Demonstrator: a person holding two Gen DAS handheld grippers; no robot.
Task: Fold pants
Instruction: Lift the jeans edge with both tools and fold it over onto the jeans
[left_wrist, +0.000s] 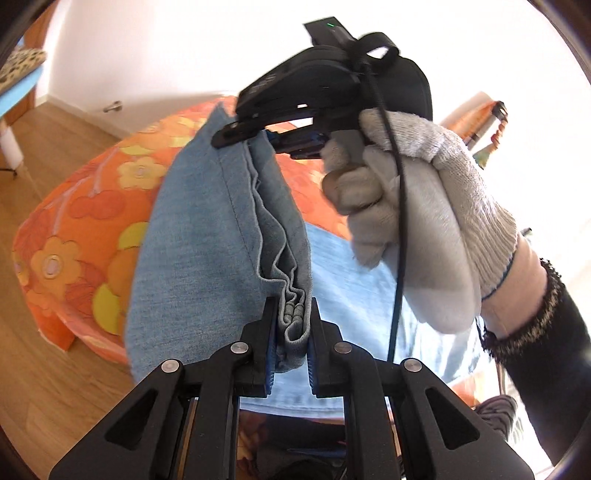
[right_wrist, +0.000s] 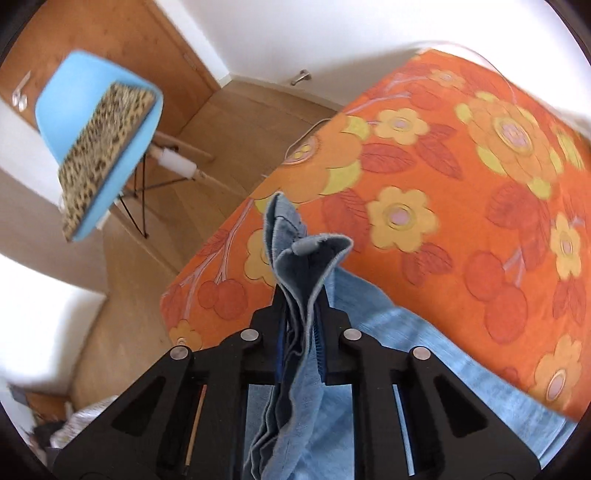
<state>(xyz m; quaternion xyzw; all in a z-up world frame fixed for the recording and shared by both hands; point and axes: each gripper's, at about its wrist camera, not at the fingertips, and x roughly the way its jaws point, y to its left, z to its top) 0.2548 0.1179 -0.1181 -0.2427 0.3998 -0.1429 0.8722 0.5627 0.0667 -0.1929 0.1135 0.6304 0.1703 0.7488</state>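
Note:
Light blue denim pants (left_wrist: 207, 229) hang lifted over a bed with an orange flowered cover (left_wrist: 92, 206). My left gripper (left_wrist: 293, 314) is shut on a bunched, folded edge of the denim. Further along that same edge, my right gripper (left_wrist: 240, 138) pinches the cloth, held by a hand in a white knit glove (left_wrist: 424, 221). In the right wrist view the right gripper (right_wrist: 302, 295) is shut on several layers of the pants (right_wrist: 406, 350), whose hem sticks up past the fingertips. The rest of the denim drapes down onto the orange cover (right_wrist: 461, 166).
A blue chair with a leopard-print cushion (right_wrist: 99, 140) stands on the wooden floor (right_wrist: 229, 122) beside the bed corner. A wooden door (right_wrist: 122, 37) and a white wall lie behind it. A black cable (left_wrist: 400, 229) runs down from the right gripper.

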